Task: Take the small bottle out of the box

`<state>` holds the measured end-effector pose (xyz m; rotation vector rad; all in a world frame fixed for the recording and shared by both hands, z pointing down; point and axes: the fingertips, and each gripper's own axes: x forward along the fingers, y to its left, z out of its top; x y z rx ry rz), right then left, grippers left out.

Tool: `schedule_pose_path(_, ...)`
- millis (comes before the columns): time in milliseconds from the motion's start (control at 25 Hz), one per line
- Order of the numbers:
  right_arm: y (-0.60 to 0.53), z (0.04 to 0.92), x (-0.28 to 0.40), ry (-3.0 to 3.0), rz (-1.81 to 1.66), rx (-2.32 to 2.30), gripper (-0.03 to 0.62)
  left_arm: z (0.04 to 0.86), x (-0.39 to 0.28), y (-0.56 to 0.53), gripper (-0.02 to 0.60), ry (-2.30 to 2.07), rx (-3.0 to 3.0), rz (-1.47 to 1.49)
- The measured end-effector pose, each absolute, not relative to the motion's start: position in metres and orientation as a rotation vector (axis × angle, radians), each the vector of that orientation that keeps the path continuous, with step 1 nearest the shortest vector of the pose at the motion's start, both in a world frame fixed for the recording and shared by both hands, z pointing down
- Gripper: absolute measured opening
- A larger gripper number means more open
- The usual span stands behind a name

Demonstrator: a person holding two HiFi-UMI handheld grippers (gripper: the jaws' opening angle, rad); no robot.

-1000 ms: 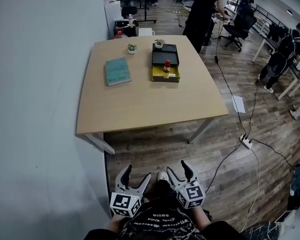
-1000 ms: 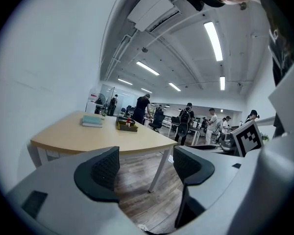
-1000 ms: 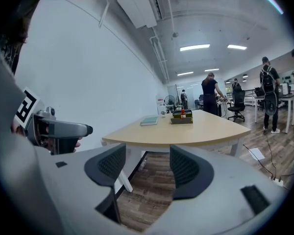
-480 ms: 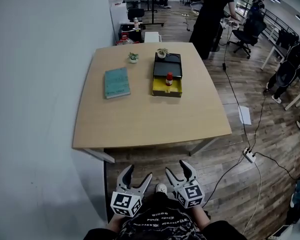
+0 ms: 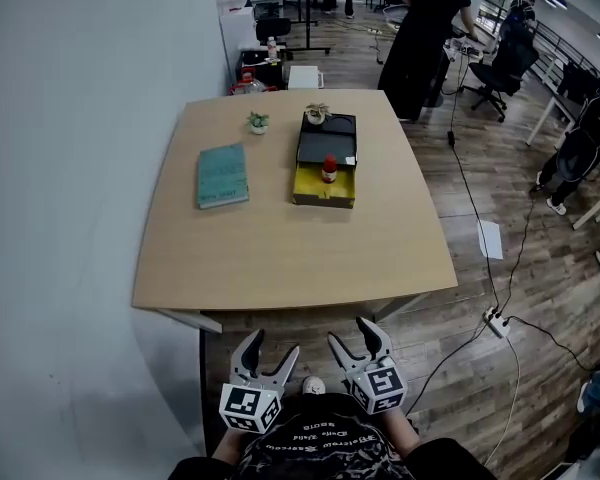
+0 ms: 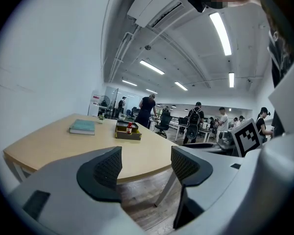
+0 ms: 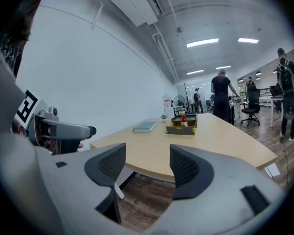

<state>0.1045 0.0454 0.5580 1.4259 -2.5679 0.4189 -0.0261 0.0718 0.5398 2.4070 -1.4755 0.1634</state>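
A small red bottle (image 5: 329,169) with a white cap stands in a yellow-and-black box (image 5: 326,195) on the far half of the wooden table (image 5: 290,258). The bottle (image 6: 129,128) and box (image 6: 128,134) show small and distant in the left gripper view; the bottle (image 7: 183,120) and box (image 7: 182,130) show the same way in the right gripper view. Both grippers hang below the table's near edge, close to my body. My left gripper (image 5: 272,351) has nothing between its jaws, which are closing a little. My right gripper (image 5: 352,338) stands open and empty.
A teal book (image 5: 221,175) lies left of the box. Two small potted plants (image 5: 257,121) stand near the table's far edge. People, office chairs (image 5: 500,58) and desks fill the room to the right. A power strip (image 5: 494,320) and cables lie on the wooden floor.
The view has moved closer to the table, which now sits lower and larger in the head view. Both grippers stay low near my body, empty.
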Motion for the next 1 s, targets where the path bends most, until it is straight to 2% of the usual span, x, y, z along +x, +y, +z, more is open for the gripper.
schedule_pose_path(360,0.036,0.56,0.12,-2.556,0.495,1.454,0.291,0.551,-0.007,0.061,0.323,-1.421,2.388,0.186)
schedule_pose_path(1000,-0.034,0.57,0.145,-2.427,0.469,1.603,0.291,0.56,0.001,-0.038,0.324,-1.29,2.417,0.148)
